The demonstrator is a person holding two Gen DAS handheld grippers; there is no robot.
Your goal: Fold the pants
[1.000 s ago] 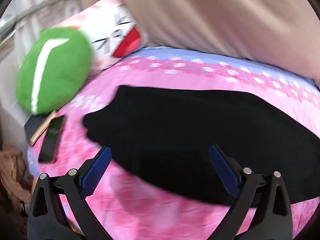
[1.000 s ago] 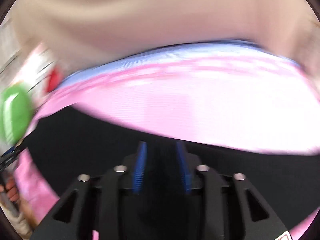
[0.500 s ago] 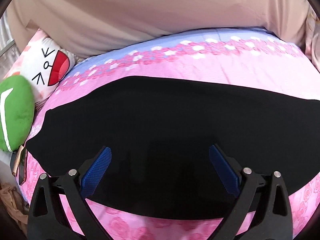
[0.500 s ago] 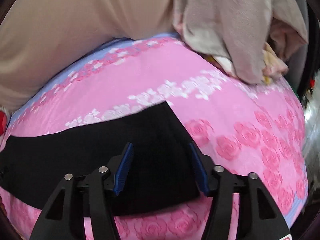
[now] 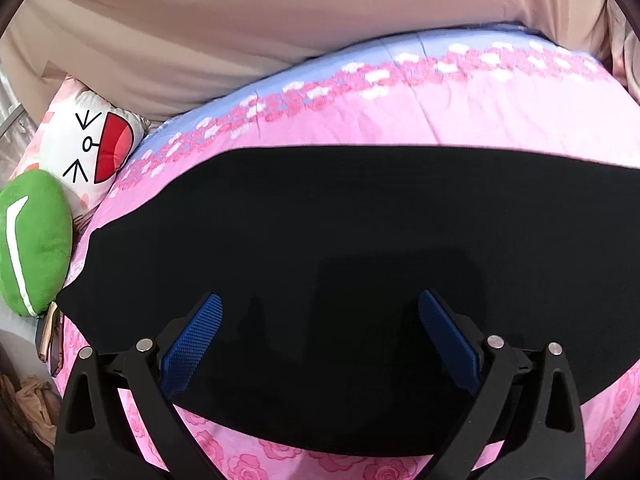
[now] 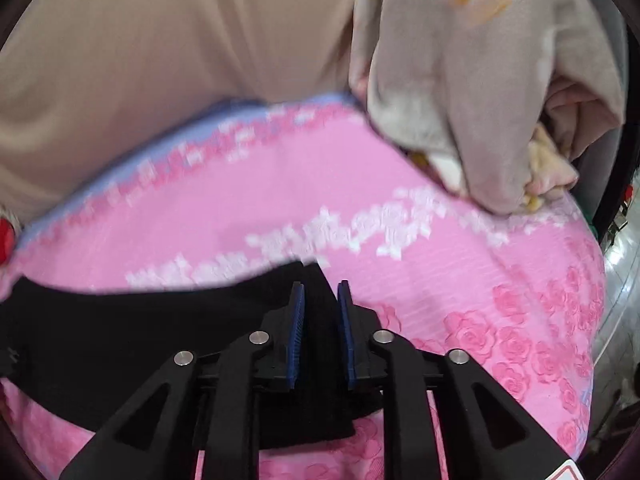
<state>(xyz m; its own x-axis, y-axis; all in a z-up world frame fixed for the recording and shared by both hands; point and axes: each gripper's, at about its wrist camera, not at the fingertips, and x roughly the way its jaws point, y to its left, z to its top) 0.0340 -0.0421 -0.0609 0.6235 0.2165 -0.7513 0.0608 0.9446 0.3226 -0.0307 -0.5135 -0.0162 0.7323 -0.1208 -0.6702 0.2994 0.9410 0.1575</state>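
Note:
Black pants (image 5: 340, 248) lie flat as one long strip across a pink rose-print bedsheet (image 5: 480, 116). My left gripper (image 5: 320, 320) is open and empty, hovering over the middle of the strip. In the right wrist view my right gripper (image 6: 320, 300) is shut on the right end of the pants (image 6: 120, 328), with black cloth pinched between the blue pads (image 6: 296, 320).
A white cartoon-face pillow (image 5: 92, 148) and a green plush (image 5: 32, 240) sit at the bed's left end, with a phone (image 5: 50, 336) at the edge. Beige bedding (image 6: 480, 92) is heaped at the right end. A beige curtain (image 5: 280, 20) hangs behind.
My right gripper opened over the pants' right end, then closed on it. My left gripper swung right from the pants' left end to over their middle.

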